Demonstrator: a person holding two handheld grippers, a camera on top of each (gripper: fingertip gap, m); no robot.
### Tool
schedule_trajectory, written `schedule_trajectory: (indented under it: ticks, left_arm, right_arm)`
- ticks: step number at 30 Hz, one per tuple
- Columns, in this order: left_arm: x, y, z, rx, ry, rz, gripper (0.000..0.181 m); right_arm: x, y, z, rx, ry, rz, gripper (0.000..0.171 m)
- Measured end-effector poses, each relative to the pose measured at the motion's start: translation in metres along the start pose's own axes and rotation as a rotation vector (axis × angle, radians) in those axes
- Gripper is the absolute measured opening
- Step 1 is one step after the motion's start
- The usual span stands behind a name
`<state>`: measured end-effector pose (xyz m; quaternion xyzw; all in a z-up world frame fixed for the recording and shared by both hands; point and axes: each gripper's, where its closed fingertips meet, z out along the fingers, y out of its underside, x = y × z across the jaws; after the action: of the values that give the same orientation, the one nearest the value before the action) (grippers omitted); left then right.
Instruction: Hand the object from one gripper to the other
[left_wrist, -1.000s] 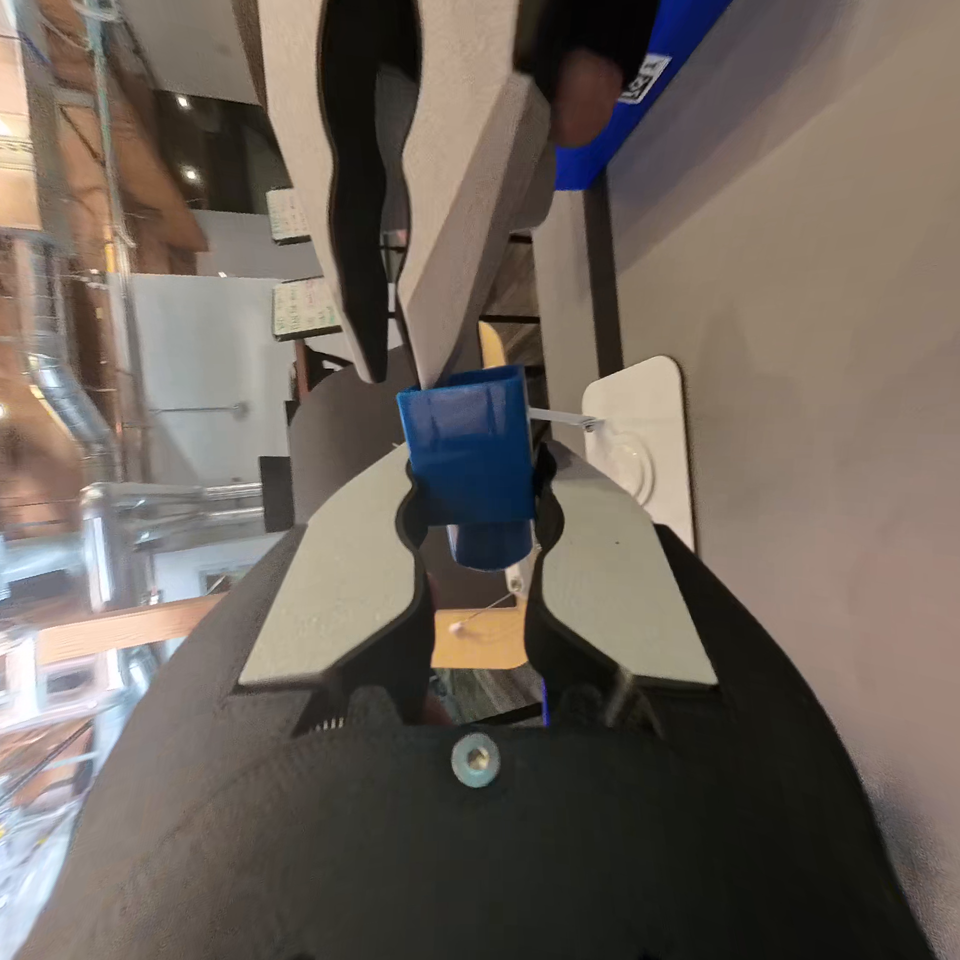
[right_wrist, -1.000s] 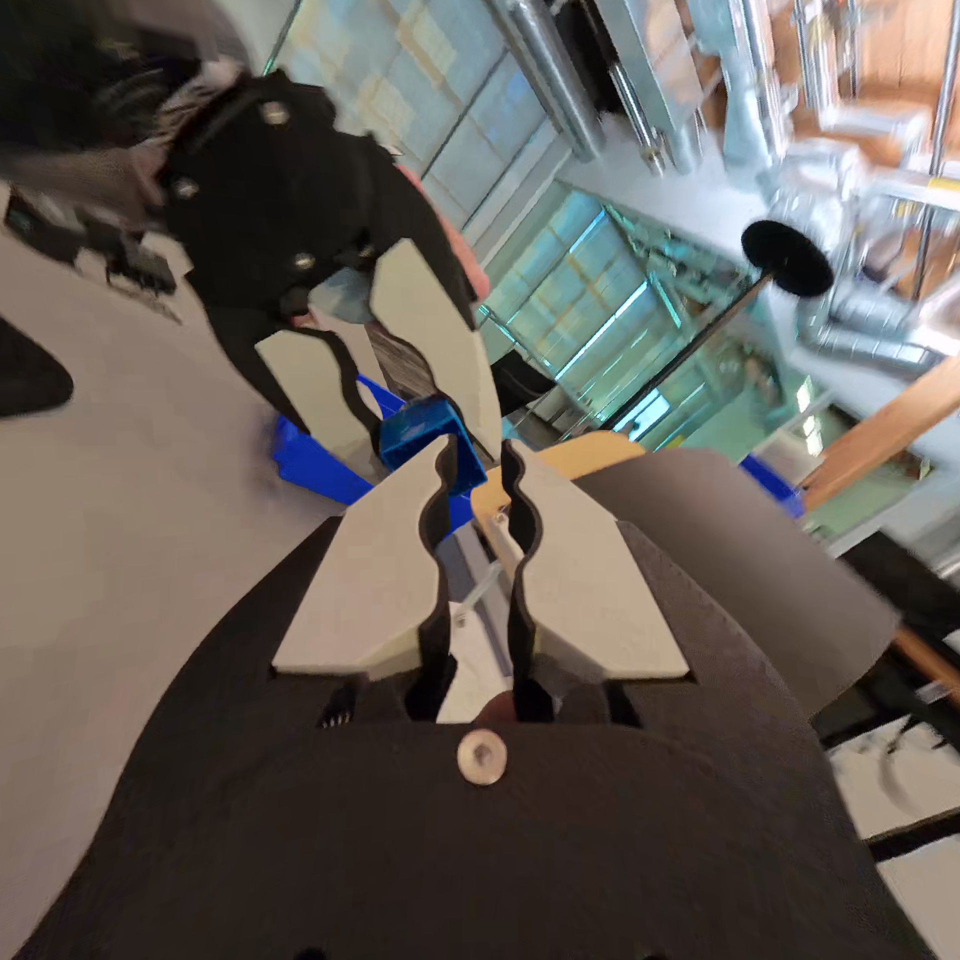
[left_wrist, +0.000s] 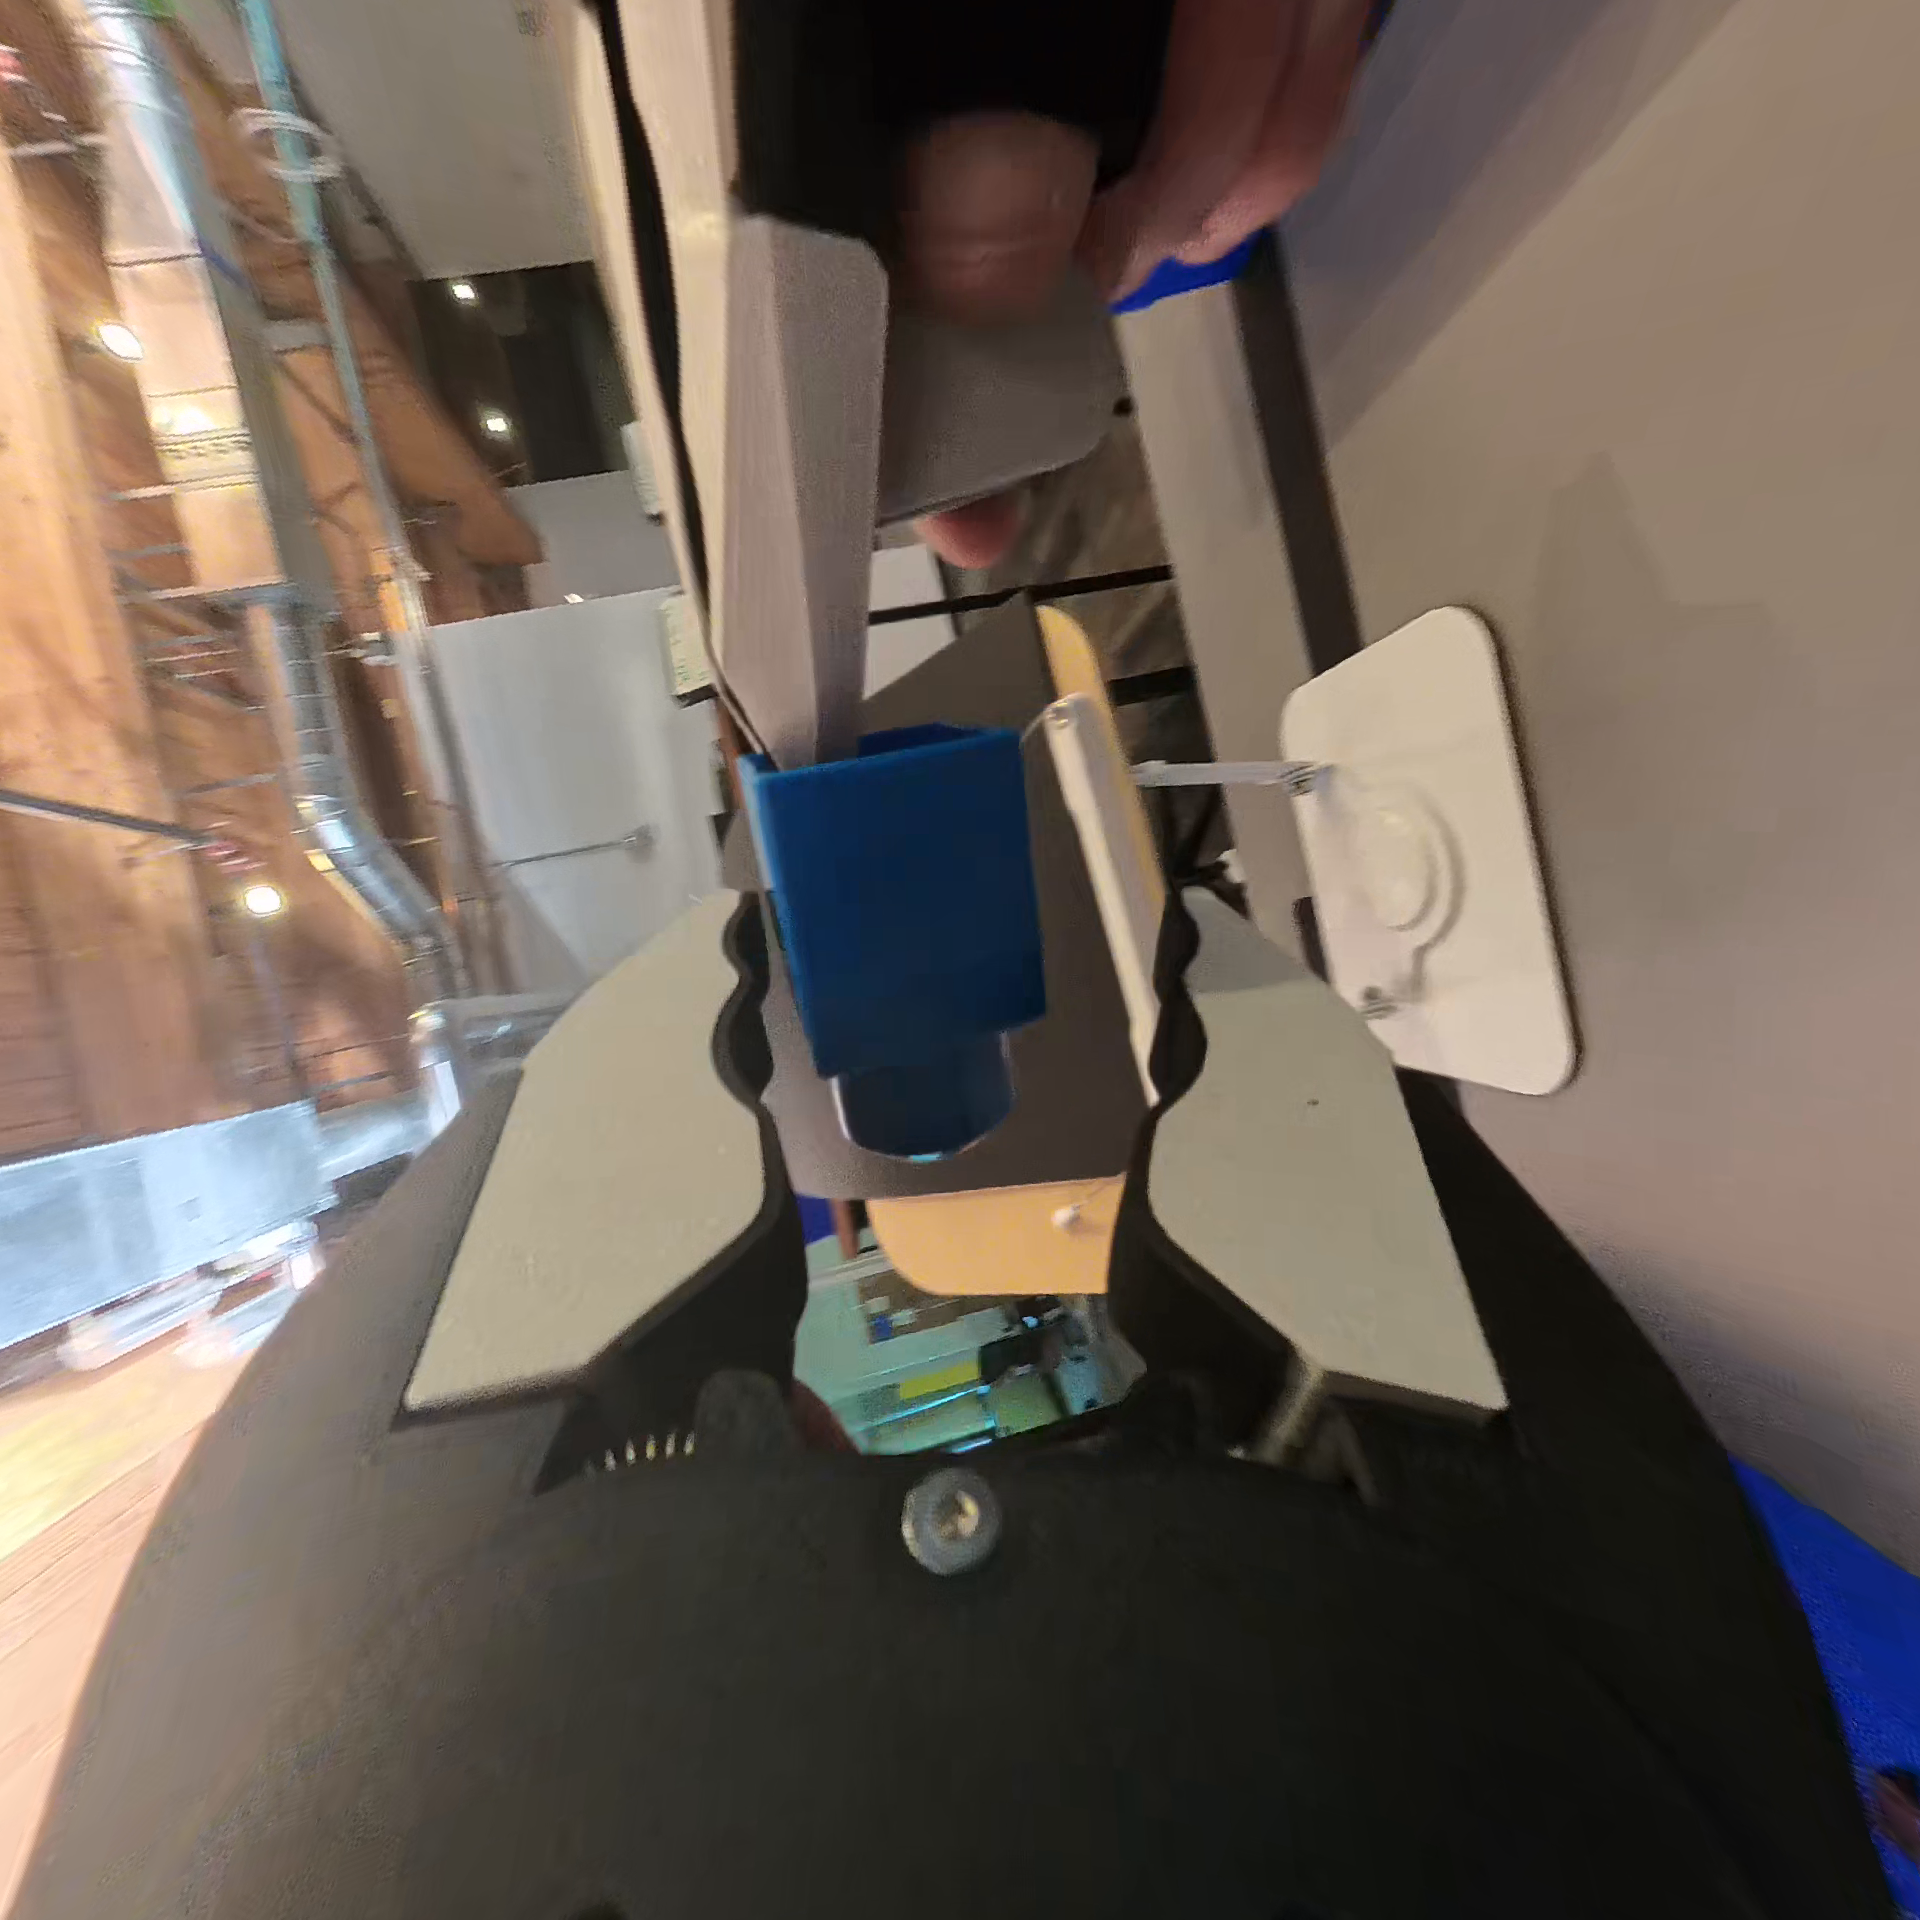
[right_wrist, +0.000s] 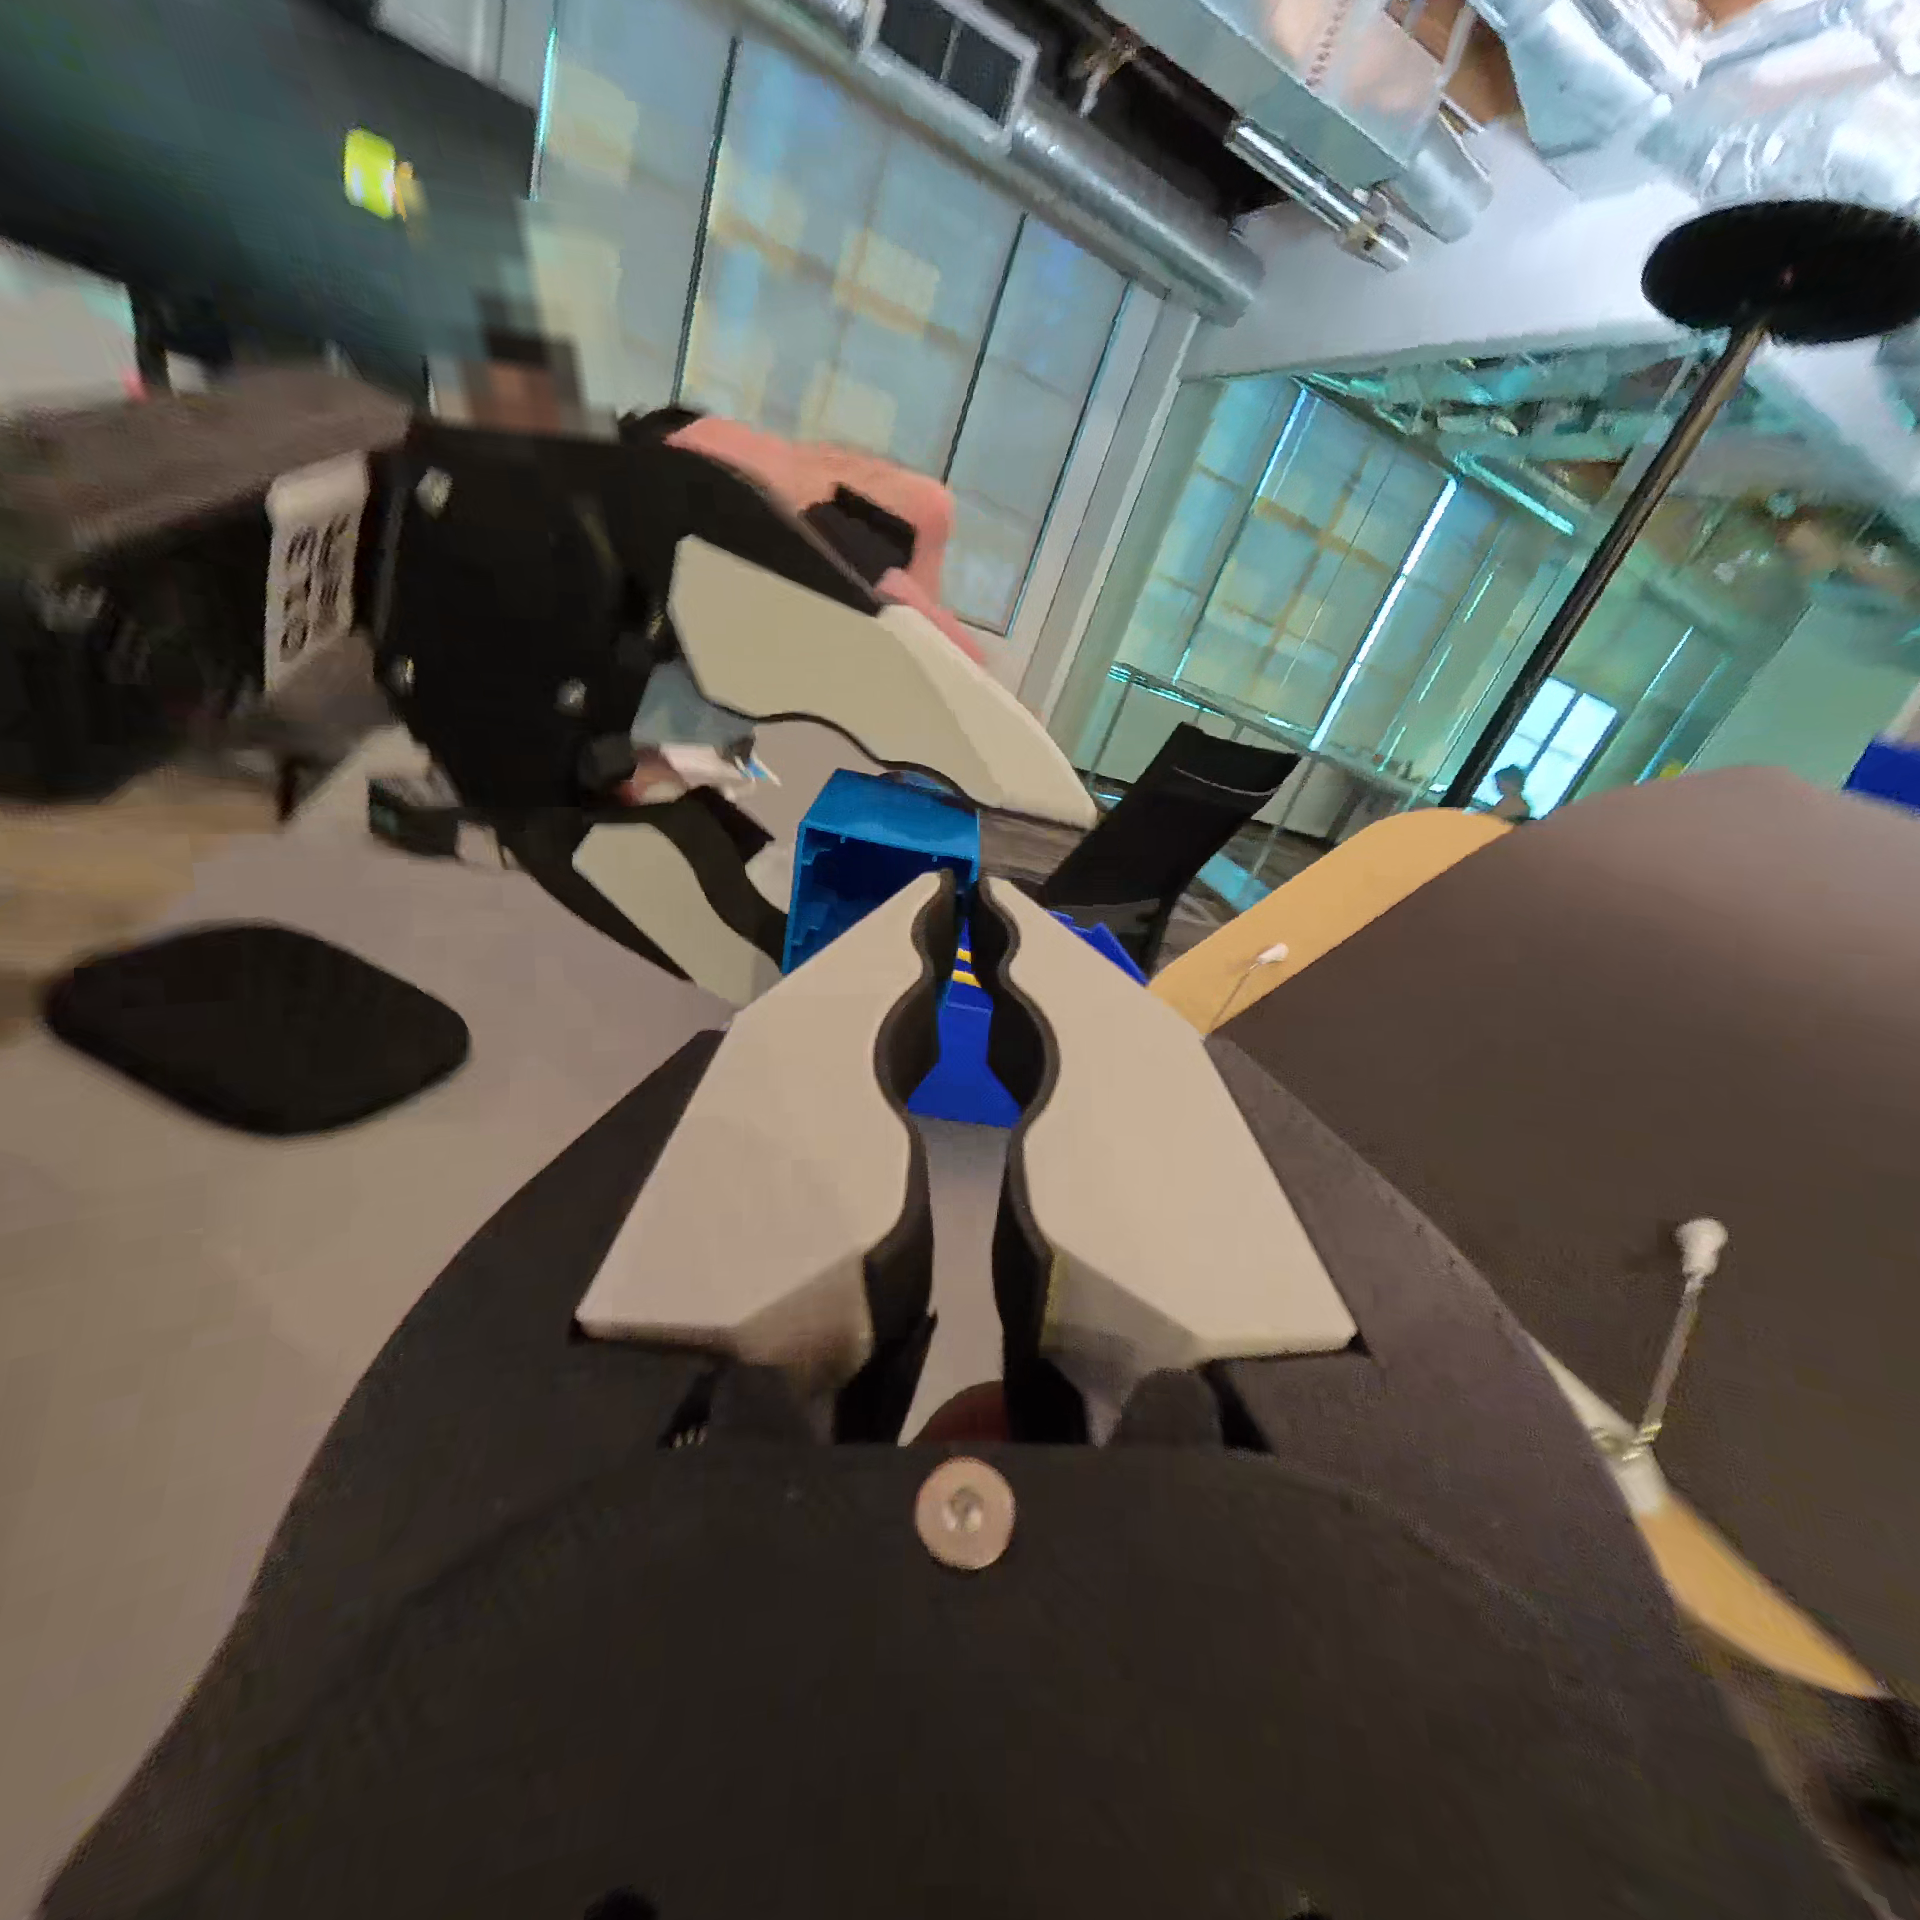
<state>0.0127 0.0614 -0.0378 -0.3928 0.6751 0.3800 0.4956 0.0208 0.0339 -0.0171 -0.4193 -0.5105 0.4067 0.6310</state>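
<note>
The blue object (left_wrist: 904, 894) was held in the air beside the bench (left_wrist: 1714, 623), pinched at one thin wall of its open end by the right tongs (right_wrist: 964, 894). The left tongs (left_wrist: 961, 925) were spread on either side of it, and a gap was seen on at least one side.

A slip was judged the main risk: only an edge was gripped, so the object could be twisted or dropped if it were brushed by a left finger during withdrawal.

A dark chair back (right_wrist: 1558, 1039) with a tan edge stood close behind and could be struck. A white plate (left_wrist: 1423, 852) and a black pad (right_wrist: 260, 1023) lay on the bench, well apart from the handover.
</note>
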Motion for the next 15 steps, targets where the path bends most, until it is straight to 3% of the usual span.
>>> schedule_trajectory:
  ticks: [4,7,15]
  left_arm:
    - [-0.003,0.004,0.005,-0.056,-0.088,0.069,0.068]
    - [-0.005,0.011,0.008,-0.105,-0.143,0.099,0.047]
    - [-0.008,0.015,0.01,-0.117,-0.175,0.062,0.044]
  right_arm:
    - [-0.003,0.005,0.006,0.026,-0.035,0.174,0.0]
    - [-0.007,0.01,0.011,0.006,-0.038,0.188,0.0]
    - [-0.003,0.01,0.012,0.015,-0.009,0.259,0.0]
